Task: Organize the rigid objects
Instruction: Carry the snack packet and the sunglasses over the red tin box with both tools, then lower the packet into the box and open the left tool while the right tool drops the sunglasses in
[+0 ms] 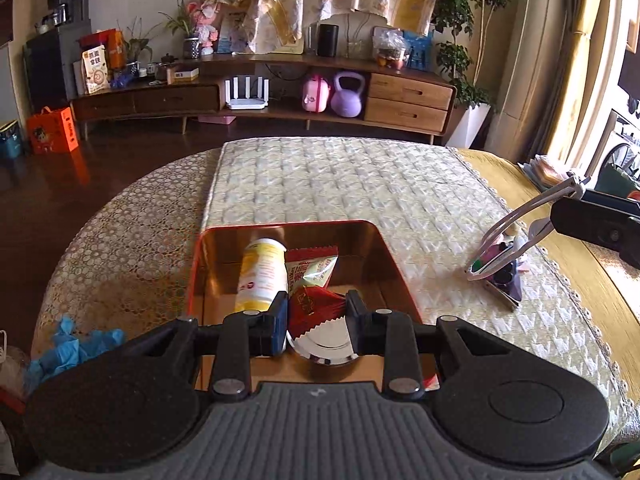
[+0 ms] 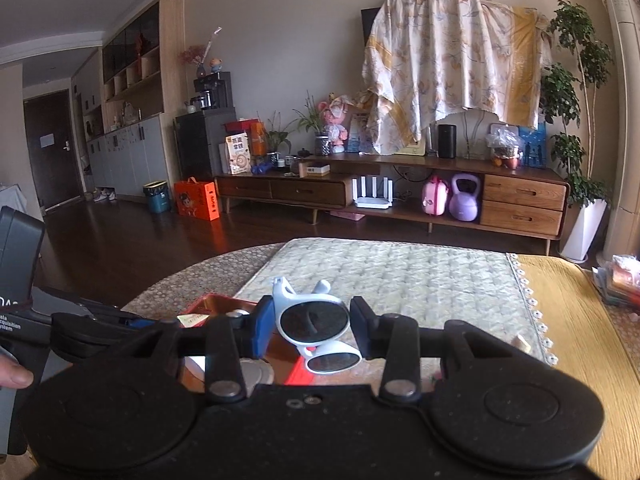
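My left gripper (image 1: 318, 312) hangs over an open red tin box (image 1: 394, 264) and is shut on a red snack packet (image 1: 312, 306) with a zigzag edge. In the box lie a yellow bottle (image 1: 262, 276), a red and green snack packet (image 1: 314, 268) and a round silver lid (image 1: 330, 344). My right gripper (image 2: 312, 320) is shut on white sunglasses (image 2: 312, 318) with dark lenses. In the left wrist view the sunglasses (image 1: 500, 236) hang at the right, above a small dark purple item (image 1: 506, 280) on the mat.
A quilted mat (image 1: 340, 184) covers the round table; yellow cloth (image 1: 580, 280) lies to its right. Blue gloves (image 1: 76, 348) sit at the table's left edge. A small cork-like piece (image 2: 522, 342) rests by the mat's fringe. A person's thumb (image 2: 16, 376) shows at far left.
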A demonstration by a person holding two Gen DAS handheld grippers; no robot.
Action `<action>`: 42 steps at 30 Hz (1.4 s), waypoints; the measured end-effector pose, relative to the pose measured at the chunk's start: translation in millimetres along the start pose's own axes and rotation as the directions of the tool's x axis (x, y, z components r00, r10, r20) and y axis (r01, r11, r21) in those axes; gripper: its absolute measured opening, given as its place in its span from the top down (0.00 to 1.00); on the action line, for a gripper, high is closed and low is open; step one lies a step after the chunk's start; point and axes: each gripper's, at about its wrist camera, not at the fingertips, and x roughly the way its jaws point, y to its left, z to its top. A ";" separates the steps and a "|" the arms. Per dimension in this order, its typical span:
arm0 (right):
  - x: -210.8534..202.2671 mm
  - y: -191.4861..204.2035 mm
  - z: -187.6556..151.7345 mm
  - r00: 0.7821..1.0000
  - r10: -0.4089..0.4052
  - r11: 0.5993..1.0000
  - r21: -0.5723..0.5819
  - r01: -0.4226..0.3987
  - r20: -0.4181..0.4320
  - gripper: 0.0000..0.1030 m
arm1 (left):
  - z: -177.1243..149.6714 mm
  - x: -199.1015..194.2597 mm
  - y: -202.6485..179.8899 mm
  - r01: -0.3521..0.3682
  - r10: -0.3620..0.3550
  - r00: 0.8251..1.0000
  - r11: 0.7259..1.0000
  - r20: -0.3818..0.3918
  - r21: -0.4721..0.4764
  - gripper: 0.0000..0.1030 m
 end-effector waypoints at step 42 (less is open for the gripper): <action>106.4 34.3 -60.1 0.980 0.104 0.993 -0.045 -0.113 -0.169 0.61 | 13.6 80.4 52.2 -0.101 0.098 0.993 0.994 -0.071 -0.031 0.72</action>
